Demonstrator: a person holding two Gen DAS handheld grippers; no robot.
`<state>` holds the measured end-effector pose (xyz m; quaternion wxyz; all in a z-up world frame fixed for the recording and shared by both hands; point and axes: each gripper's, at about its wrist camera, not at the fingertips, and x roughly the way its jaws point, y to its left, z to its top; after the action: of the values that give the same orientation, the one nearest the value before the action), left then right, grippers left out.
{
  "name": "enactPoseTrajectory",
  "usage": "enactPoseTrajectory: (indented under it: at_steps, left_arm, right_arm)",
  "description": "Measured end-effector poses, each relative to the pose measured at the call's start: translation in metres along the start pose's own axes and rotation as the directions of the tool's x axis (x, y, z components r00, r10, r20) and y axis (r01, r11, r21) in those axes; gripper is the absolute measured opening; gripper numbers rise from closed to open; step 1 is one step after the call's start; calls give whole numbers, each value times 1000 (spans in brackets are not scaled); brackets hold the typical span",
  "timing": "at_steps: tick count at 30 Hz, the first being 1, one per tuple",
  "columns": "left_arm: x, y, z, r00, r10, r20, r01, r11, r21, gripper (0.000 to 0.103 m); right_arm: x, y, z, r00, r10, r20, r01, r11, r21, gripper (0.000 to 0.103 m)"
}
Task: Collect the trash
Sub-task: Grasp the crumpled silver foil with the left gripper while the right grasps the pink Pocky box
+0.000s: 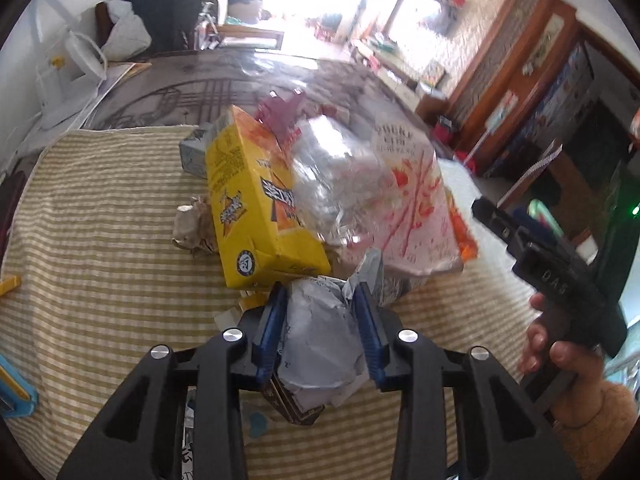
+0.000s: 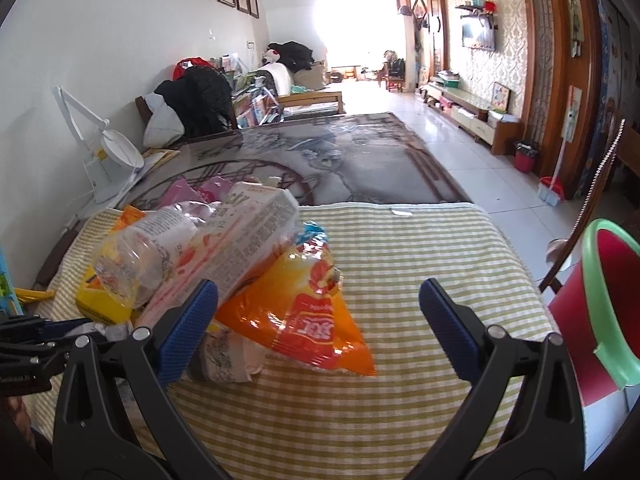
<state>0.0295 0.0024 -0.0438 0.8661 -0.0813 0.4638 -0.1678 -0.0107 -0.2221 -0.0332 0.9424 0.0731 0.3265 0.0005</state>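
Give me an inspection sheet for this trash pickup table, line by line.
Surface: yellow-and-white striped cloth over a glass-topped table.
Job's things: yellow cardboard carton, clear crinkled plastic bag, pink-printed white box, orange snack packet, crumpled grey-white paper, red bucket with green rim.
Clutter: white desk lamp.
Grippers: left gripper shut on the crumpled paper; right gripper open, empty.
Cables: nothing seen.
Surroundings: living room, tiled floor.
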Motion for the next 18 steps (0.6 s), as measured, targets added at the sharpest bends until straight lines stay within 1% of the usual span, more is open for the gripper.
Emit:
enactPoseTrajectory:
  at_steps: [2,4,6,7,8,9,10,12,15,17,18]
  left_arm:
    - [-8,6,3,999,-5,39,6,999,-33,32]
    - [-16,13,5,997,-5,81,11,997,-72,32]
    - [-21,23,8,993,-12,115,28,991,-132,32]
    - [-22,26,7,992,-17,122,36,988,-151,32]
    - [-23,33,8,991,-25,130,49,981,-187,32]
    - [-23,37,8,991,-30,134,58,976,-208,32]
    - [-23,41,9,990,-37,138,68,971,-230,32]
    - [-22,45,10,989,-44,139,78,965,-250,33]
    - [-20,43,9,989,-44,140,78,966,-248,33]
    - [-18,40,6,990,-41,138,73,969,-238,34]
    - [-17,38,4,990,-38,136,70,970,-234,34]
  right_arm:
    - [6,2,11,997,67,-25,-66,997,29,99]
    - [15,4,23,987,151,-52,-147,987,72,99]
    - [25,4,28,971,229,-75,-218,967,130,99]
    - [32,3,30,959,267,-96,-248,954,168,97]
    - [38,3,30,947,301,-114,-275,940,199,94]
    - [47,3,26,928,346,-142,-306,921,242,84]
    - [54,3,25,913,375,-159,-326,907,266,65]
    - [64,7,23,893,414,-177,-358,891,278,47]
    - [80,14,23,863,462,-206,-395,869,297,46]
    - [93,21,20,828,505,-243,-419,846,329,46]
    - [94,23,19,829,504,-243,-421,847,324,46]
